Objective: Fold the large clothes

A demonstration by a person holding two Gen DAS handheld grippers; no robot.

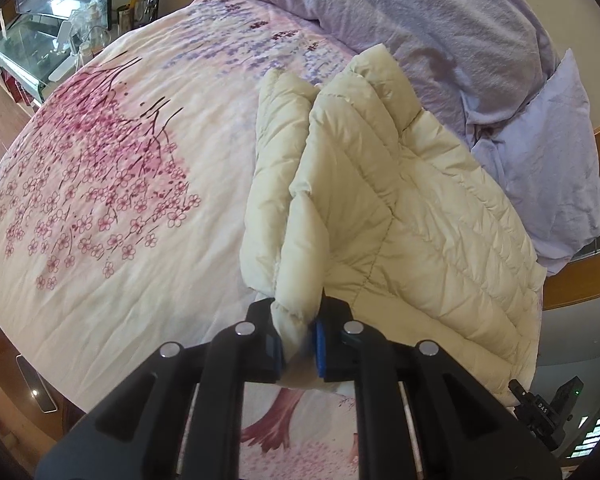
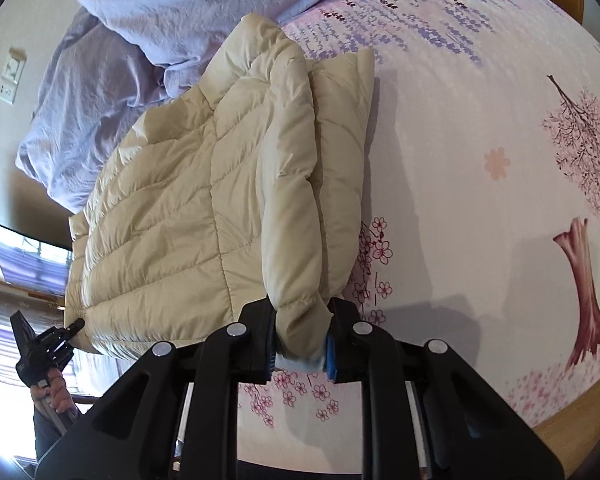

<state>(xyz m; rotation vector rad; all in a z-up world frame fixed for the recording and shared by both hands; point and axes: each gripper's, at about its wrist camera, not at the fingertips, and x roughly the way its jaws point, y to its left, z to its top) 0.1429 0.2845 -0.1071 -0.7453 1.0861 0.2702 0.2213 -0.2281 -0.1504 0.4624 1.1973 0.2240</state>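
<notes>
The cream puffer jacket point(image 1: 400, 208) lies centre frame on the floral bedspread point(image 1: 100, 200) — light, soft, slippery. Left gripper point(image 1: 298, 344) and right gripper point(image 2: 302, 344) each clamp a cuff — grip at stitched hems.

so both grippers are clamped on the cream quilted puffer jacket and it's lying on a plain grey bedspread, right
Not quite: the bedspread is not plain grey but pale pink-white, printed with pink blossom trees, as the left wrist view shows. The rest holds: the left gripper and right gripper are each clamped on the cream quilted puffer jacket.
</notes>
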